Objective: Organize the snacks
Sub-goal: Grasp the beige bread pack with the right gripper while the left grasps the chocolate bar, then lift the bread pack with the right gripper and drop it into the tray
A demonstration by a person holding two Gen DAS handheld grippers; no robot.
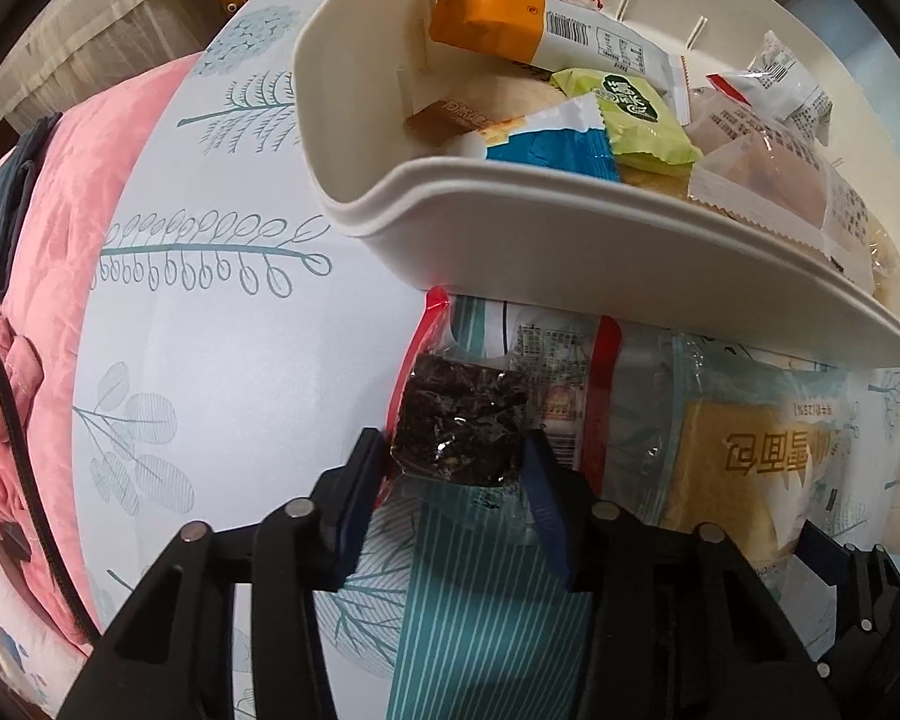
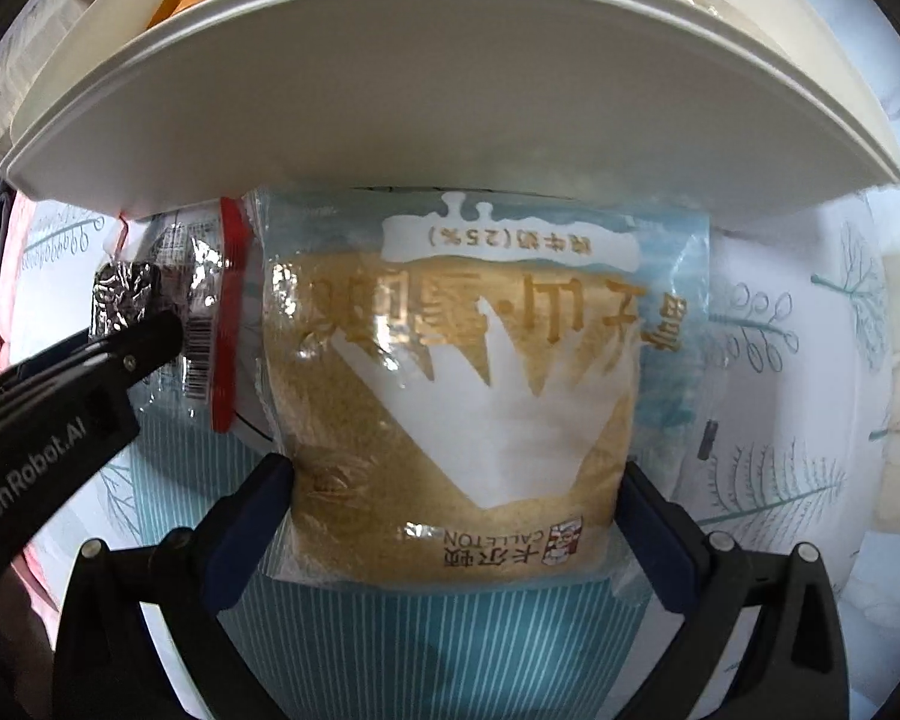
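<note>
the left gripper (image 1: 456, 456) points down at the leaf-print tablecloth (image 1: 222, 300), its blue pads pressed against both sides of a small dark snack square (image 1: 457, 420) in a clear red-edged wrapper; the jaws are narrow and gripping it. just to its right lies a larger bread packet (image 2: 450, 384), golden with white and blue print, flat on the cloth with its far end tucked under the rim of the white snack bin (image 1: 570, 264). the right gripper (image 2: 456, 480) straddles that packet with its jaws wide, a pad at each side edge; i cannot tell whether the pads press on it. the bin holds several wrapped snacks, among them an orange packet (image 1: 492, 12), a green one (image 1: 636, 114) and a blue one (image 1: 552, 150). a pink quilt (image 1: 60, 228) lies beyond the cloth's left edge.
</note>
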